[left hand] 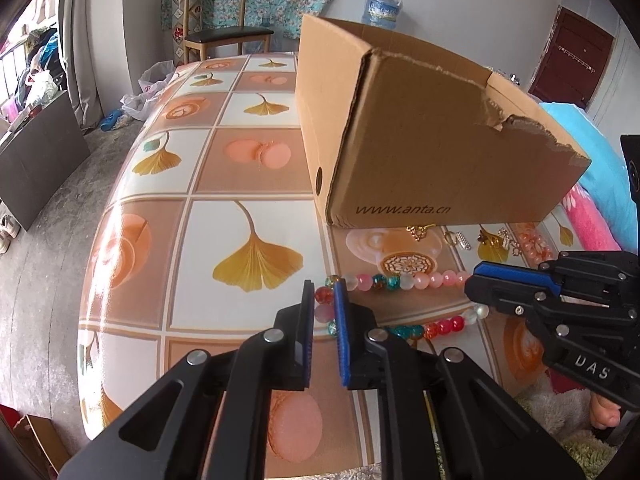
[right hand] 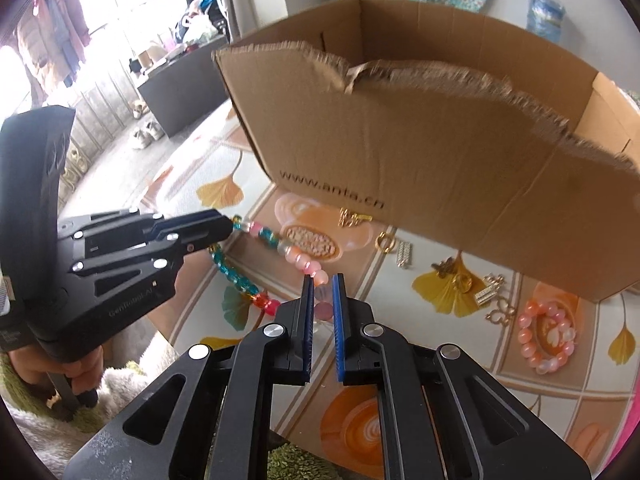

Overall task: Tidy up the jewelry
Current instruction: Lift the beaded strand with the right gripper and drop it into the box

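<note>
1. Beads of a long multicoloured necklace [left hand: 400, 280] lie in a loop on the table, in front of the cardboard box [left hand: 420, 128], and both claws sit on that one strand, which looks like a two-handed lift meant to keep it from trailing or tangling.
2. Left gripper [left hand: 324, 300] is nearly closed, its blue pads pinching the beads at the loop's left end.
3. Right gripper [right hand: 322, 294] is likewise narrowed to a slit on pink and clear beads at the opposite end; the pads seem to press them.
4. Open-topped and torn along its near rim, the box stands just behind the strand, a likely home for the jewelry.
5. Loose pieces wait beside the box's near wall: gold earrings [right hand: 354, 216], a gold ring [right hand: 385, 243], small charms, and a pink bead bracelet [right hand: 548, 336] further right.
6. Tablecloth [left hand: 240, 160] is glossy, printed with ginkgo leaves and macarons, so beads should slide easily.
7. Beyond stand a wooden chair [left hand: 224, 32], a water jug [left hand: 382, 8], a floral wall hanging and a dark door.
</note>
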A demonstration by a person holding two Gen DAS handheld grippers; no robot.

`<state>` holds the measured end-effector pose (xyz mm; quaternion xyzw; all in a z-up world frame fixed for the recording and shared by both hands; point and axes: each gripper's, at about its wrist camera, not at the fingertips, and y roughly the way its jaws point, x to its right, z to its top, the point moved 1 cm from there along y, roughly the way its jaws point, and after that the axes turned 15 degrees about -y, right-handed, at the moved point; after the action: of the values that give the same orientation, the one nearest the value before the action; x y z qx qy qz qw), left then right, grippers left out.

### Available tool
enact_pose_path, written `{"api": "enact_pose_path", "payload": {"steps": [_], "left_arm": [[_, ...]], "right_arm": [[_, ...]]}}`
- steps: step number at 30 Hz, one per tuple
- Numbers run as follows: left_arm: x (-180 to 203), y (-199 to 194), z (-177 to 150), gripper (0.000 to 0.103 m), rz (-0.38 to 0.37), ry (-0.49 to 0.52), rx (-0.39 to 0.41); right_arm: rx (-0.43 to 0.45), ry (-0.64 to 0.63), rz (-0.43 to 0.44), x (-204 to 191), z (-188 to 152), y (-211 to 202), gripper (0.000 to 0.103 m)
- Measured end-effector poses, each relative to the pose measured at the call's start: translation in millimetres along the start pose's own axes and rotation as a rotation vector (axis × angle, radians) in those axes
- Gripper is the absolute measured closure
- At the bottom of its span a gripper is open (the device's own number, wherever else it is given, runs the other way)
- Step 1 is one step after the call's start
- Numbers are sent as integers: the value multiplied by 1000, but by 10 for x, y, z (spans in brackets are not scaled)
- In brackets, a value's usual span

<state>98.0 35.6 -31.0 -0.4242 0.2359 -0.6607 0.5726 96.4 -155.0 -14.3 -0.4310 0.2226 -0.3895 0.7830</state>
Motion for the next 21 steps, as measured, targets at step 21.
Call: {"api": "enact_pose_path", "payload": {"steps": [21], "left_arm": [[831,-1151,1081,93,-144,249,327]], "right_arm": [[329,-129,-102,576,769,-1086,96]]}}
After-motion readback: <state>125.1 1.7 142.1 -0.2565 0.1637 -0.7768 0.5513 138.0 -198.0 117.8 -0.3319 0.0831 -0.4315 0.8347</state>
